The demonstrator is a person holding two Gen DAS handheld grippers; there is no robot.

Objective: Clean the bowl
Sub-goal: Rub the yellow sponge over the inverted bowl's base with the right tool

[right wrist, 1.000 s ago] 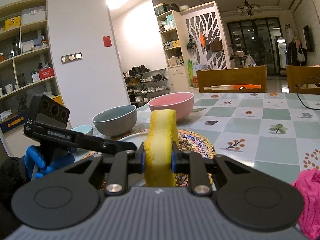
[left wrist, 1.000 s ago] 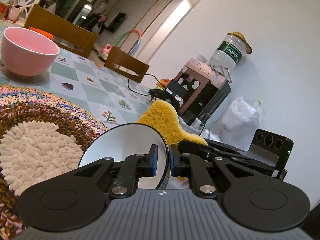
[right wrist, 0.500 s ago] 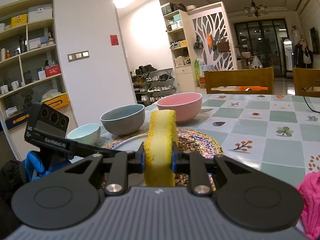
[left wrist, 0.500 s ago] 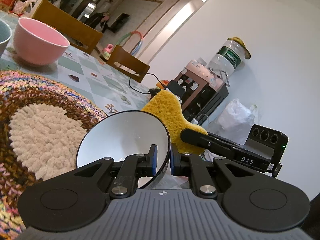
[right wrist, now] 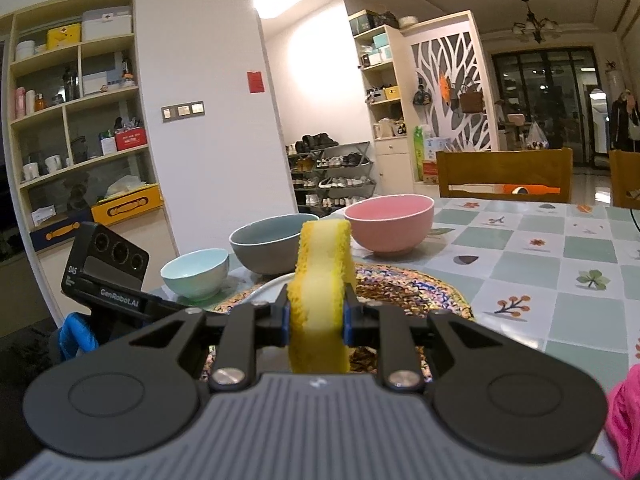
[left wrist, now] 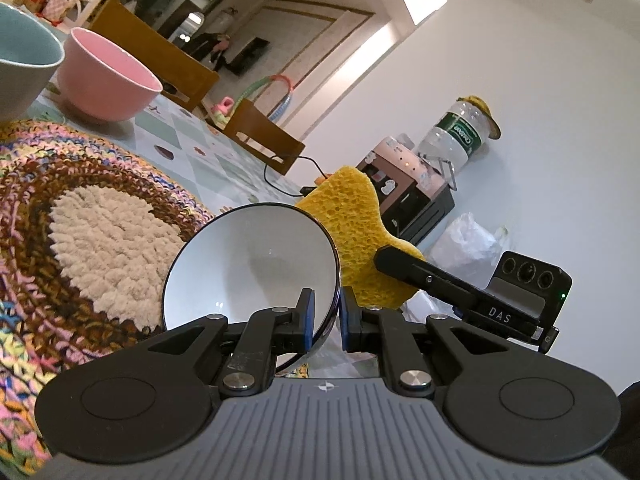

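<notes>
Left gripper (left wrist: pixel 324 312) fingers clamp the white bowl (left wrist: pixel 252 268) rim, bowl now swung lower over the mat (left wrist: pixel 100 216). Right gripper (right wrist: pixel 316 316) fingers pinch the sponge (right wrist: pixel 322 280), just behind the bowl. Wiping likely next.

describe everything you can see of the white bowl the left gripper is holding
The white bowl is glossy, ceramic-looking, with a thin dark rim and a clean, empty inside. It is tipped on its side, its mouth facing the camera, above the crocheted mat. The left gripper is shut on its lower rim, one blue pad inside and one outside. The yellow sponge stands right behind its right edge; whether they touch cannot be told.
</notes>
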